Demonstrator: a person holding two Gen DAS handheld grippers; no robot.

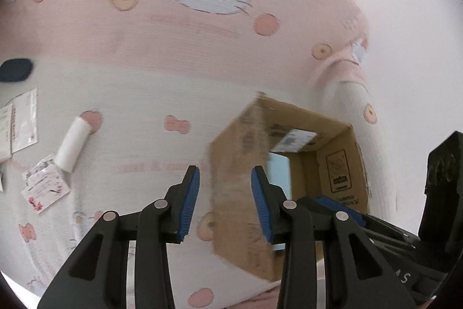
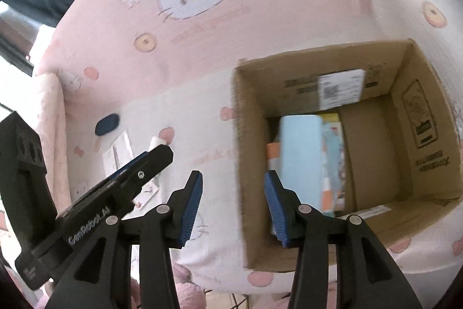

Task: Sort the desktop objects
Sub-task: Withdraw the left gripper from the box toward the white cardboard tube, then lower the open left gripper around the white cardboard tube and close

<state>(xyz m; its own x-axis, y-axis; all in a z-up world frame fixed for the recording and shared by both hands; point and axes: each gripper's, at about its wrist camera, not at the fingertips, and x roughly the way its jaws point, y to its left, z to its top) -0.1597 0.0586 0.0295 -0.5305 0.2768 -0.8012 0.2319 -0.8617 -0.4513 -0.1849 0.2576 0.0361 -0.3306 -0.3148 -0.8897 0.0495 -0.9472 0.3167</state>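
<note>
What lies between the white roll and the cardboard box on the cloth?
Nothing lies there: between the roll and the box only bare printed cloth shows, seen clearest in the left wrist view.

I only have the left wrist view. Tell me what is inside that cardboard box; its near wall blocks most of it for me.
Observer: The right wrist view looks down into the cardboard box. A light blue flat item stands against its left inner wall.
Operator: Report anything next to it.
Observer: Colourful printed packets are stacked just right of the blue item; the print is too blurred to read.
Operator: Give me the right gripper's state.
Observer: The right gripper is open and empty, straddling the box's left wall.
Operator: And mine.
Observer: The left gripper is open too, holding nothing.
</note>
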